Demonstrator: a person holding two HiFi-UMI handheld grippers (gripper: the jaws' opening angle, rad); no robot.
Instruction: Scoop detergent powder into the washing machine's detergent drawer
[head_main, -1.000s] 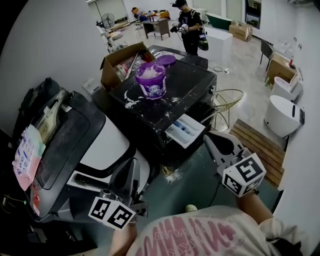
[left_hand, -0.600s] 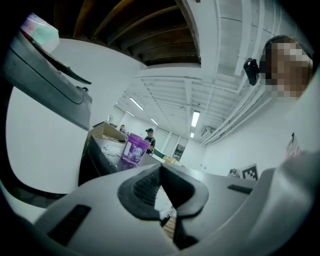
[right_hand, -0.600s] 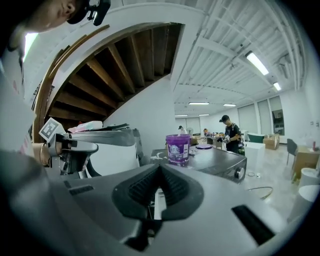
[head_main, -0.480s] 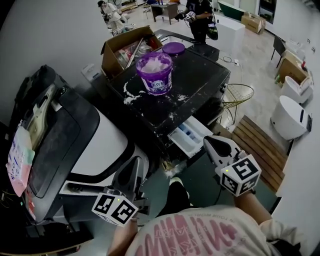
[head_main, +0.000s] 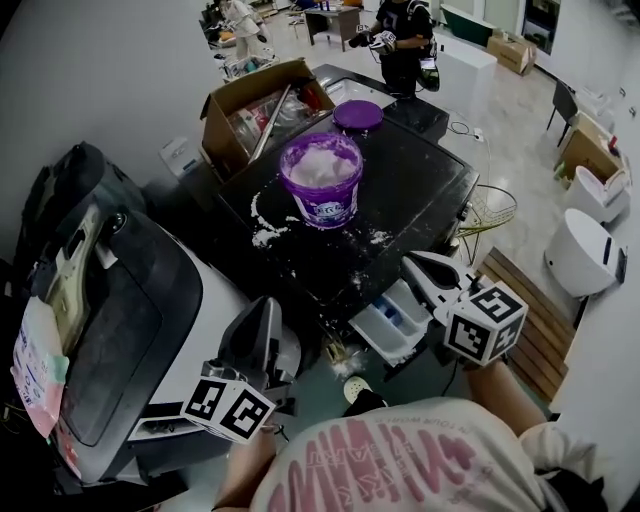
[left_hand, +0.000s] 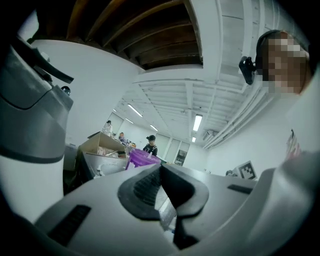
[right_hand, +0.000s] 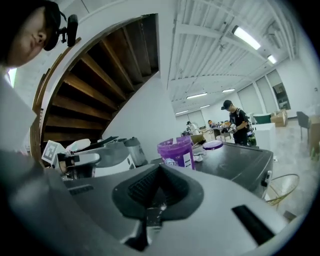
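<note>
Both grippers are low, close to the person's body, nothing in either.
- left gripper (head_main: 268, 308): jaws together, pads meet at the tip, empty. It sits beside the rounded grey machine (head_main: 150, 300).
- right gripper (head_main: 415, 265): jaws fully together, empty. Its tip is at the near right corner of the washing machine (head_main: 420, 190), just above the detergent drawer (head_main: 392, 322).

The drawer is pulled out of the washer front, white, compartments facing up. My read: opening is done, scooping not yet started.

Past it, the black washer top has spilled powder (head_main: 265, 236) streaked toward the front left. The purple tub (head_main: 322, 190) stands upright mid-top, uncovered, with powder (head_main: 320, 165) heaped to the rim. Its lid (head_main: 357, 115) lies flat behind it, apart. No scoop visible. It may be buried in the powder or in the cardboard box (head_main: 228, 112) at the back left; can't tell.

How I'd run the step:
- Find the scoop first, then open one gripper and take the handle well up, bowl level.
- Steady the tub wall with the other gripper. It looks like light plastic on loose powder, so it will likely skate.
- Take a modest load and carry it low and level across the top.
- Tip only once the bowl is over a drawer compartment. The washer's front edge is where I'd expect a spill.

Far back, a person (head_main: 402, 40) stands on the floor, well clear.
</note>
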